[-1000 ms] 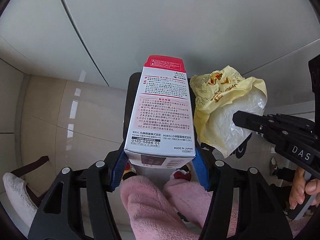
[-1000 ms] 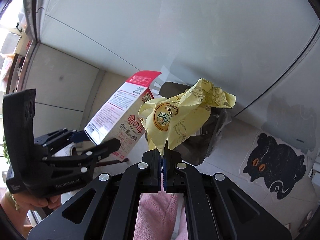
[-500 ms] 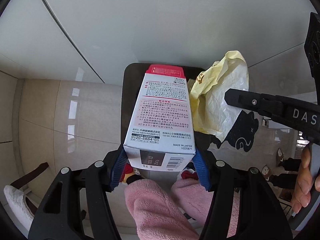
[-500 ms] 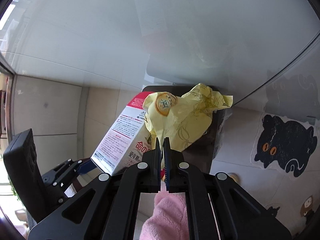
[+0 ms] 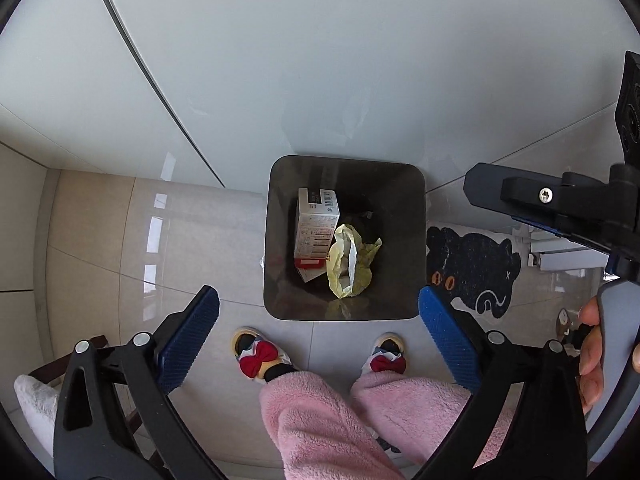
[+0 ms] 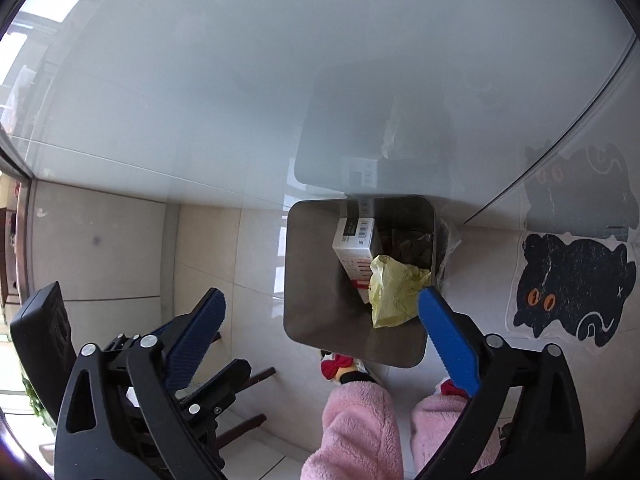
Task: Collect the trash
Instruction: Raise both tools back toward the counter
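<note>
A dark square trash bin [image 5: 404,216] [image 6: 312,280] stands on the tile floor against a white wall. Inside it lie a white and red carton [image 5: 316,228] [image 6: 354,248] and a crumpled yellow wrapper [image 5: 352,268] [image 6: 394,296]. My left gripper [image 5: 318,320] is open and empty above the bin's near edge. My right gripper [image 6: 322,316] is open and empty above the bin too. The right gripper's body shows at the right of the left wrist view [image 5: 560,204]; the left gripper's body shows at the lower left of the right wrist view [image 6: 132,364].
The person's pink fleece legs [image 5: 320,412] and bow slippers [image 5: 260,354] stand just in front of the bin. A black cat-shaped mat [image 5: 472,264] [image 6: 572,284] lies right of the bin. A white slipper [image 5: 32,400] and dark chair legs [image 6: 240,384] are at the left.
Both grippers opened. The carton dropped from the left and the yellow wrapper from the right into the bin. Both cameras now look down into it.
</note>
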